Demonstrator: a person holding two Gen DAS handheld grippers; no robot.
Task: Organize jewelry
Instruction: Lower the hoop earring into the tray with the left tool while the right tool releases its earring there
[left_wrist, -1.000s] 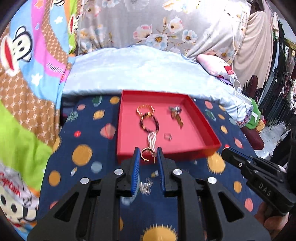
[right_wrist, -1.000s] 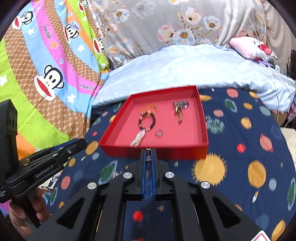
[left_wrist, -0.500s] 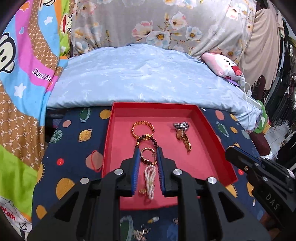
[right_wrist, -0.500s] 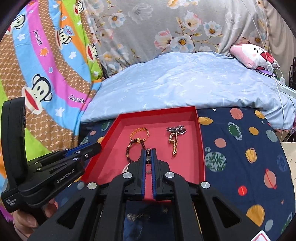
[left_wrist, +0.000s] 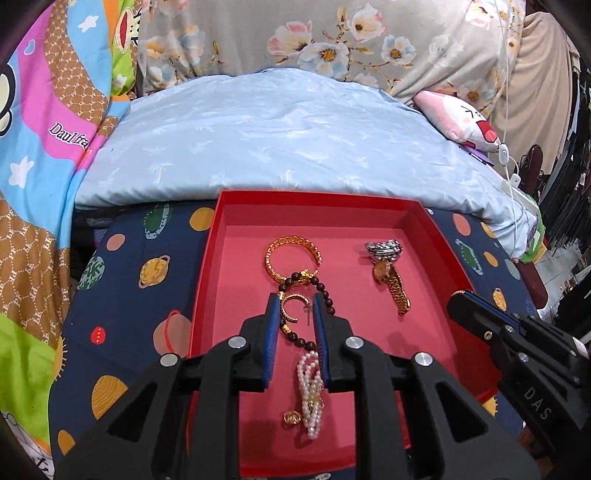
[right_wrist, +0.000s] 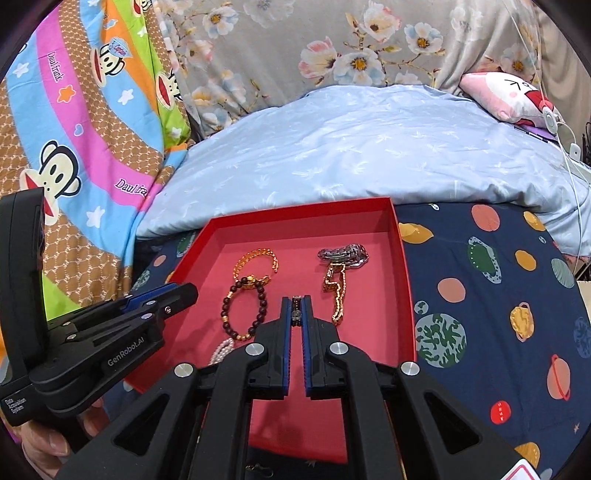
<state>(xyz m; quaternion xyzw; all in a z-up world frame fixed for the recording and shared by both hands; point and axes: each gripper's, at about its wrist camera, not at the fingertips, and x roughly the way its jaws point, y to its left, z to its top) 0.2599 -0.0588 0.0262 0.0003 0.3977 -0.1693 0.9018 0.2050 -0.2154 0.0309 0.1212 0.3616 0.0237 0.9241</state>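
A: L gripper (left_wrist: 295, 314) over red tray (left_wrist: 424, 218). Jaws part-spread, gold hoop earring (left_wrist: 293, 308) sits between the pads, looks lightly pinched by L pad only; can't tell if R pad touches it.

B: R gripper (right_wrist: 296, 314)?

A: Pressed nearly together on a small dark piece w/ a round metal bit (right_wrist: 296, 314), prob a ring or charm, too small to tell. Held above tray floor, near the gold chain (right_wrist: 334, 295).

B: Risks?

A: 1) Hoop hangs right over the dark bead bracelet (left_wrist: 314, 295); if let go here it lands on the beads & tangles w/ them or the pearl strand (left_wrist: 310, 384) just below. 2) Weak hold on a thin curved hoop, may slip early. 3) The two grippers are close over the tray, could bump. 4) R's piece dropped by the chain could hook its links.
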